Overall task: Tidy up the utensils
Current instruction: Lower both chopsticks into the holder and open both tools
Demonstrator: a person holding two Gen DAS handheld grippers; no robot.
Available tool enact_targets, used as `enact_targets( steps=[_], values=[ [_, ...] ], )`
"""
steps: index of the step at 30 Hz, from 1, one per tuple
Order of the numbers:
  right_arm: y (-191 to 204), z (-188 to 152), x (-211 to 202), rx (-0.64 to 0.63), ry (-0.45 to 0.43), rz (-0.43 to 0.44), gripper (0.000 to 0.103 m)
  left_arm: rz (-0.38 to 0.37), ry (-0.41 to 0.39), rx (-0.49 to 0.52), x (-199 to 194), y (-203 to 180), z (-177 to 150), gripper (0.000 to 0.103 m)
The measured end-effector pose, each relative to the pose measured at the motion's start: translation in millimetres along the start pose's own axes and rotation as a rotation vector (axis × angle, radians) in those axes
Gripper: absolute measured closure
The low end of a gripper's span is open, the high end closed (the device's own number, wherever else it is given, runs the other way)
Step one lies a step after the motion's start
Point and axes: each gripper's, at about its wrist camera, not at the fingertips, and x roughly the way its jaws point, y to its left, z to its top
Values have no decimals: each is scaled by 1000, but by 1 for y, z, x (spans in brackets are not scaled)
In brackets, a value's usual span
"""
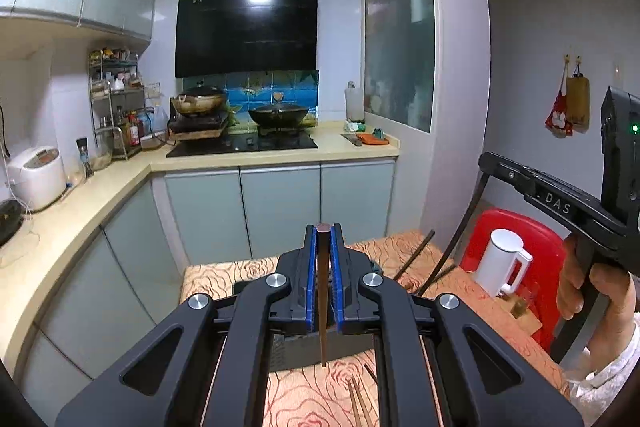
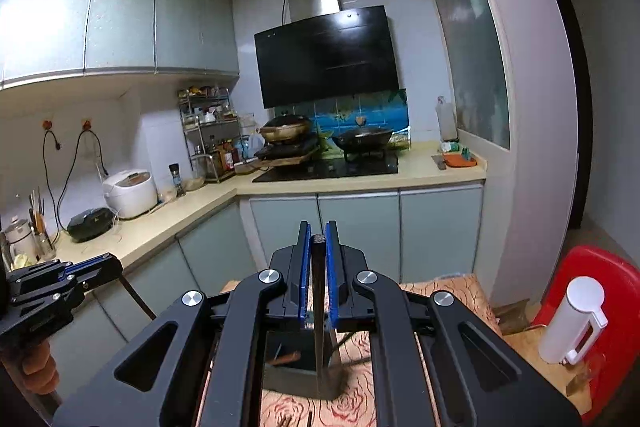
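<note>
Setting: small kitchen with an L-shaped counter (image 1: pixel 120 183); work surface is a low table (image 1: pixel 320 387) under a rose-patterned cloth, nearest the cameras.

Item 1. Left gripper (image 1: pixel 323 239): jaws closed on one dark brown chopstick (image 1: pixel 322 307), held upright, tip pointing down above the front edge of the holder.

Item 2. Right gripper (image 2: pixel 318 239): jaws closed on a second dark chopstick (image 2: pixel 319 327), also upright, its lower end hanging over or just inside the holder; which of the two cannot be told.

Item 3. Dark box-shaped utensil holder (image 2: pixel 300 367): stands on the cloth beneath both grippers. A brownish piece shows inside; its identity is unclear.

Item 4. Loose light-wood chopsticks (image 1: pixel 358 403): lying flat on the cloth near the holder, not yet collected. More dark sticks (image 1: pixel 416 255) lean at the table's far right side.

Item 5. White kettle (image 2: pixel 572 323): on the table's right side, before a red chair (image 2: pixel 608 279).

Item 6. Far ground: rice cooker (image 2: pixel 130 193), spice rack (image 2: pixel 208 131), two woks on the hob (image 2: pixel 328 167), black range hood (image 2: pixel 328 55).

Progress, as judged: early to middle. Two chopsticks are lifted and poised for insertion; neither is released. The loose pair on the cloth and the leaning sticks remain to be gathered.
</note>
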Motion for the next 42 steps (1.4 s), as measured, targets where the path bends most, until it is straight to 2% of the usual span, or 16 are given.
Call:
enact_targets(
  steps=[10,15,18,26,36,37,38,39,40,41,42],
  values=[
    [3,14,25,8,-24,-12,95,65,-44,12,19,-5,36,96],
    [6,17,35,10,-27,-12,95,93,-56,-2,37,-5,43,96],
    [6,14,39,9,-14,-12,95,92,-40,-12,51,-6,37,96],
    [3,-13,59,0,58,-14,95,100,49,-18,87,-5,-3,96],
    [-1,-39,61,7,103,-1,95,98,85,-17,88,-3,-32,95],
    [-2,-40,60,13,105,4,93,93,87,-19,86,-3,-33,94],
    [-2,-41,60,18,109,11,93,90,86,-22,84,-3,-33,87],
    [-3,-42,59,18,108,11,92,90,80,-24,80,-3,-34,73],
    [-3,-41,59,15,107,10,89,93,73,-23,78,-2,-33,65],
    [-3,-42,57,13,107,11,78,98,61,-22,74,-2,-33,52],
    [-3,-43,55,13,104,8,73,106,45,-24,69,-1,-33,47]
  ],
)
